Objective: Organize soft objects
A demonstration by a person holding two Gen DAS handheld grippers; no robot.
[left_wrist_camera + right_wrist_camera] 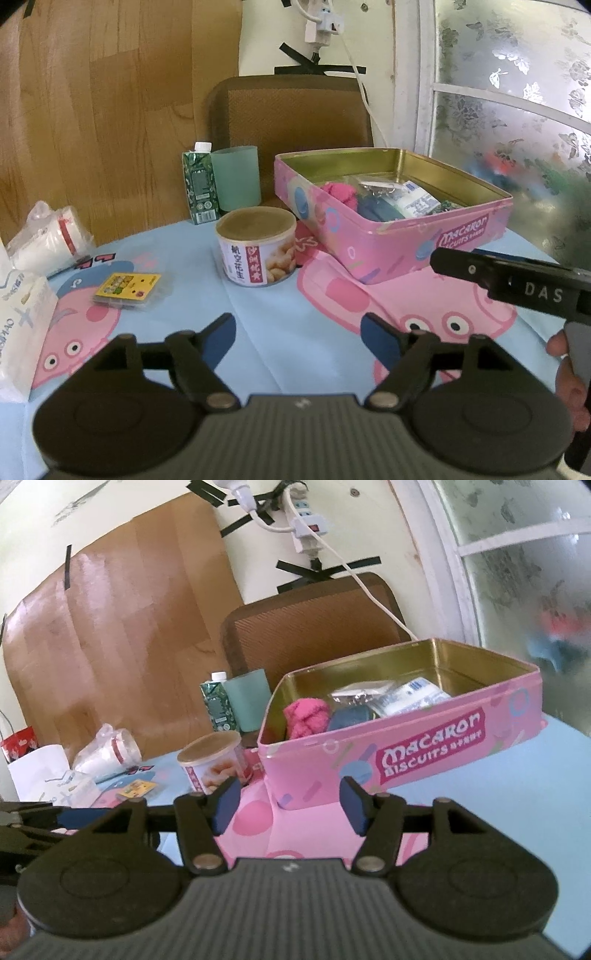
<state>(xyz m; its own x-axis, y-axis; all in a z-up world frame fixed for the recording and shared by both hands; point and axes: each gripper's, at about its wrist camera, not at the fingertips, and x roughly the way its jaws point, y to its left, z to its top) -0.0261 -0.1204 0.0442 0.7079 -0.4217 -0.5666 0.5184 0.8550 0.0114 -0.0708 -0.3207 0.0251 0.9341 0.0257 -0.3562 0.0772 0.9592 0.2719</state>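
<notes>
An open pink biscuit tin (406, 251) (406, 760) stands on the cartoon-print tablecloth. Inside it lie a fluffy pink cloth (340, 194) (306, 716), a dark blue soft roll (376, 210) (349, 716), a silvery packet (356, 696) and a white-and-blue pack (417, 199) (410, 698). My left gripper (299, 332) hovers over the cloth in front of the tin, open, with nothing between its blue pads. My right gripper (290, 801) is open just short of the tin's near corner, also holding nothing. One of its black fingers (517, 284) reaches in from the right of the left wrist view.
A peanut can (258, 247) stands left of the tin, with a green carton (201, 184) and a pale green cup (236, 177) behind it. A small yellow packet (127, 288), bagged paper cups (48, 236) and a white bag (18, 321) sit at the left. A brown chair back (291, 110) rises behind.
</notes>
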